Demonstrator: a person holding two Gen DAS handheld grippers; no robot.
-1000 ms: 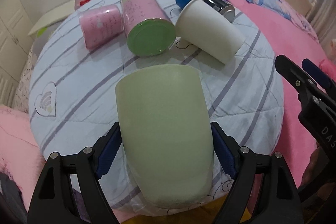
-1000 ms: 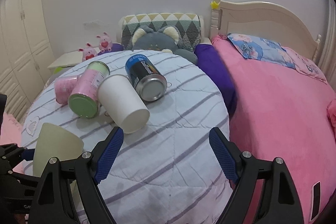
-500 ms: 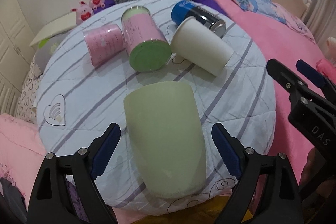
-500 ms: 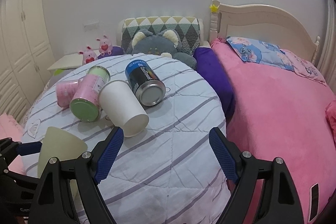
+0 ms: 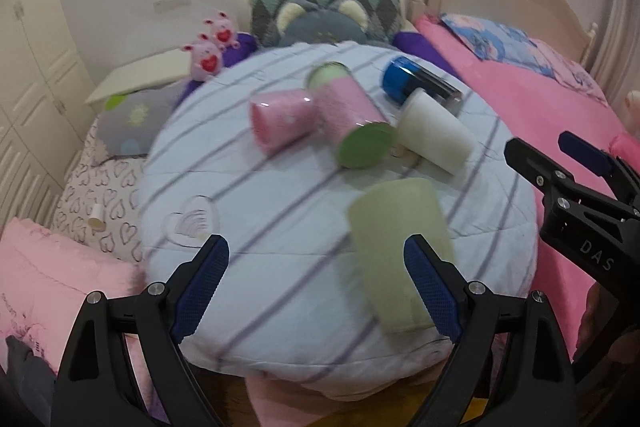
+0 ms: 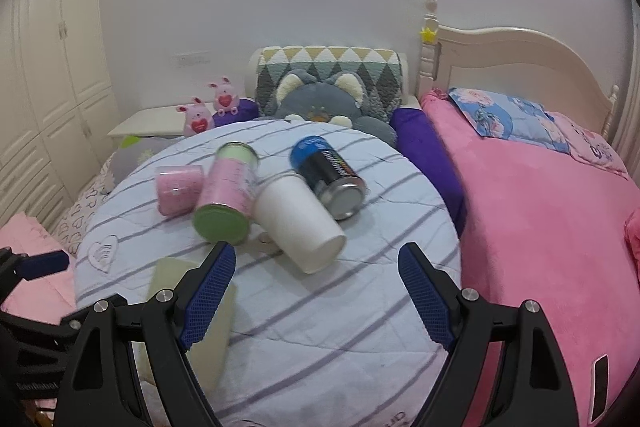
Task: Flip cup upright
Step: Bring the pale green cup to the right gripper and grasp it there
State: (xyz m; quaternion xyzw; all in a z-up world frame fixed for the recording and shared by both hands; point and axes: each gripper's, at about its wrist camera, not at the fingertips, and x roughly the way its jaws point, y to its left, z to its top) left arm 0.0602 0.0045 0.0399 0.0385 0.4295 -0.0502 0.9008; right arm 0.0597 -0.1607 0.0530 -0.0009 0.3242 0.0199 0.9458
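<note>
Fingers of both the left gripper (image 5: 316, 275) and right gripper (image 6: 316, 291) spread wide, the green cup (image 5: 394, 247) released.

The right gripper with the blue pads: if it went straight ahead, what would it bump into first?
Probably the white paper cup lying on its side on the striped round cushion; the right gripper is open, and depth is unclear.

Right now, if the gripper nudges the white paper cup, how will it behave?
The white paper cup lies on its side, so it would likely roll, curving because it tapers. It looks thin-walled, so probably light and crushable. The quilted tabletop may damp rolling.
</note>
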